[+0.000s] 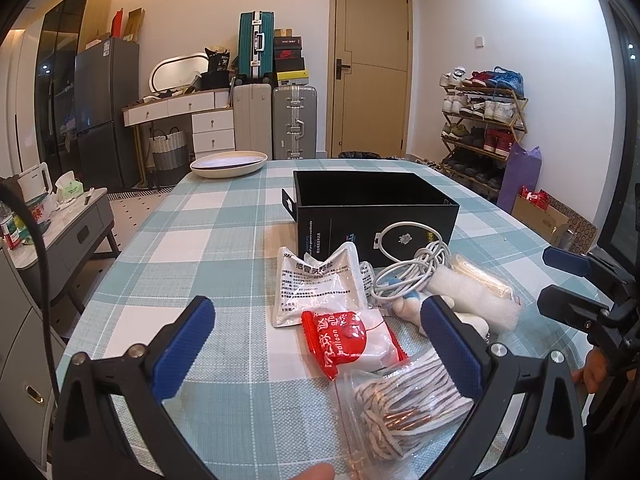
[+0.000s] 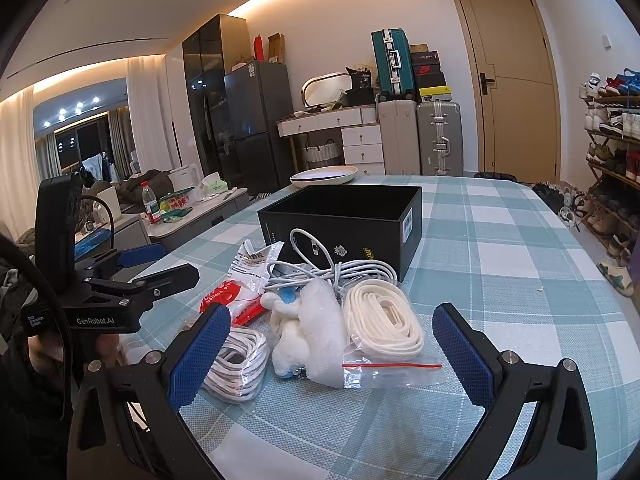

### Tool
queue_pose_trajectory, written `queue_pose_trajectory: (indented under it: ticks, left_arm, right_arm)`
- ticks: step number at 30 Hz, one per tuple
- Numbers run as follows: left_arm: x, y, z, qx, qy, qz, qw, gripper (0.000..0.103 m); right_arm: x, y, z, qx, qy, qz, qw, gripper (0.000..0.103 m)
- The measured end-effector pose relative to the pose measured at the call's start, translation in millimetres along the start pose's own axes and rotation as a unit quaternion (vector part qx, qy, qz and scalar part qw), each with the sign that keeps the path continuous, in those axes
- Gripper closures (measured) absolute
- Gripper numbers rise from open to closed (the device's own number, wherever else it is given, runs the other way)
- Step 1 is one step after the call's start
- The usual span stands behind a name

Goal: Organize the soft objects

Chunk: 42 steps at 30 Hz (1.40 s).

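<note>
1. We see the checked worktop (image 1: 208, 216) filling the lower half of both views.
2. The black box (image 2: 340, 216) stands open at mid-frame.
3. Just in front of it lies the pile of soft things: white cable (image 2: 352, 270), bagged cream cord (image 2: 380, 320), red packet (image 1: 340, 336), bagged laces (image 1: 404, 400).
4. Our left gripper (image 1: 316, 344) and right gripper (image 2: 344, 352) hover with fingers spread, pinching nothing.

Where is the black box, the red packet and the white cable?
black box (image 1: 372, 216), left wrist view, on its front wall.
red packet (image 1: 334, 336), left wrist view, on its red printed part.
white cable (image 2: 352, 270), right wrist view, on the bundled loops.
</note>
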<state>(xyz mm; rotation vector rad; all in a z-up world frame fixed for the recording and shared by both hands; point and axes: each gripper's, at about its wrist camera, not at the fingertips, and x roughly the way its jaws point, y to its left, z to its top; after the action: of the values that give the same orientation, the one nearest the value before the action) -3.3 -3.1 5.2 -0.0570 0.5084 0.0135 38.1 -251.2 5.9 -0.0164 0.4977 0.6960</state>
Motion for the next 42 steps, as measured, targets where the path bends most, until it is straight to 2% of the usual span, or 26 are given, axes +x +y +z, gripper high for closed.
queue_pose_trajectory:
  ticks: [42]
  left_arm:
    - [5.6,5.3,-1.4,0.001,0.001,0.005,1.0,0.0]
  right_arm:
    - [3.4,-4.8,-2.4,0.0,0.007,-0.001,1.0,0.0]
